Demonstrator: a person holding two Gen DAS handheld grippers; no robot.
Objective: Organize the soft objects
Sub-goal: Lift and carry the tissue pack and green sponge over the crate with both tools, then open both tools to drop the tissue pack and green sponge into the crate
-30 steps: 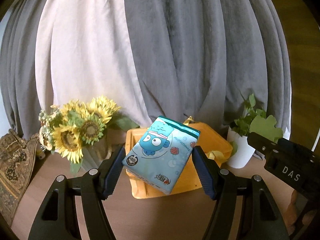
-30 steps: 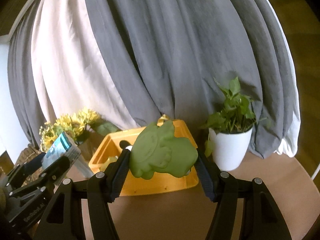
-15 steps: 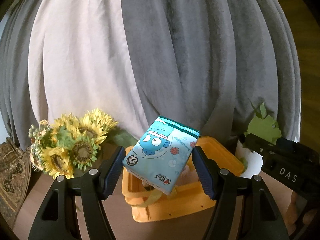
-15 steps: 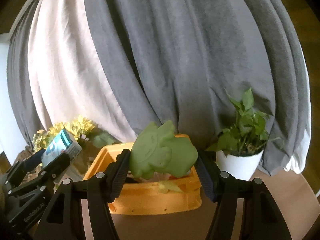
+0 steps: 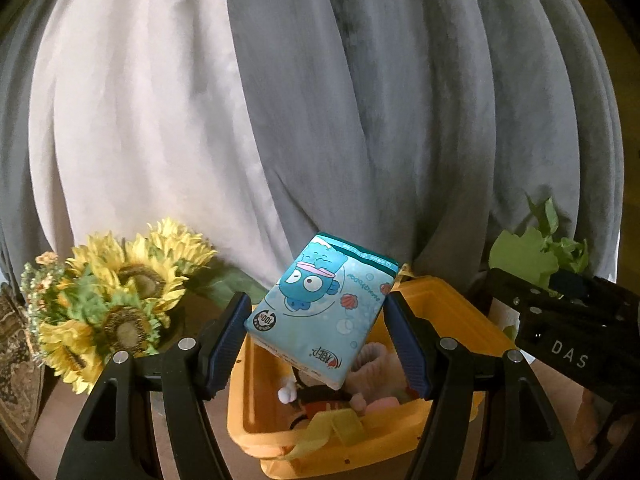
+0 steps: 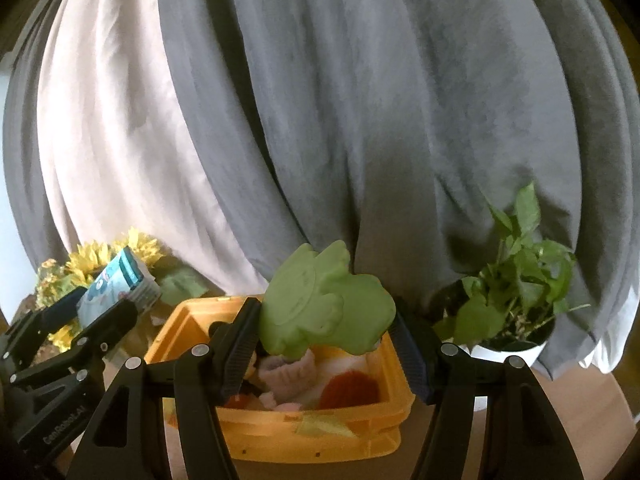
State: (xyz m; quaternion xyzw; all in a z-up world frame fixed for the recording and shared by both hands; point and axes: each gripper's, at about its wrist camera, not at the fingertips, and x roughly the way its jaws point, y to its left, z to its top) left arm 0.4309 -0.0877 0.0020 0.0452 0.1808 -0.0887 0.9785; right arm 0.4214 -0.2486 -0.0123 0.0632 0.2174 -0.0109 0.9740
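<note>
My left gripper (image 5: pixel 318 332) is shut on a blue tissue pack (image 5: pixel 320 308) with a cartoon fish, held tilted above the left part of the orange bin (image 5: pixel 440 300). My right gripper (image 6: pixel 324 340) is shut on a green soft toy (image 6: pixel 326 304), held above the same orange bin (image 6: pixel 320 432). The bin holds several soft toys, pink, red and beige (image 6: pixel 348 388). The left gripper with the pack (image 6: pixel 116 284) shows at the left in the right wrist view. The green toy (image 5: pixel 524 256) shows at the right in the left wrist view.
A sunflower bunch (image 5: pixel 116 300) stands left of the bin. A potted green plant in a white pot (image 6: pixel 516 308) stands right of it. Grey and white curtains (image 6: pixel 320 120) hang close behind. A brown table (image 6: pixel 580 400) lies below.
Both grippers have moved closer to and higher over the bin, so its inside with the toys now shows. Both keep their hold.
</note>
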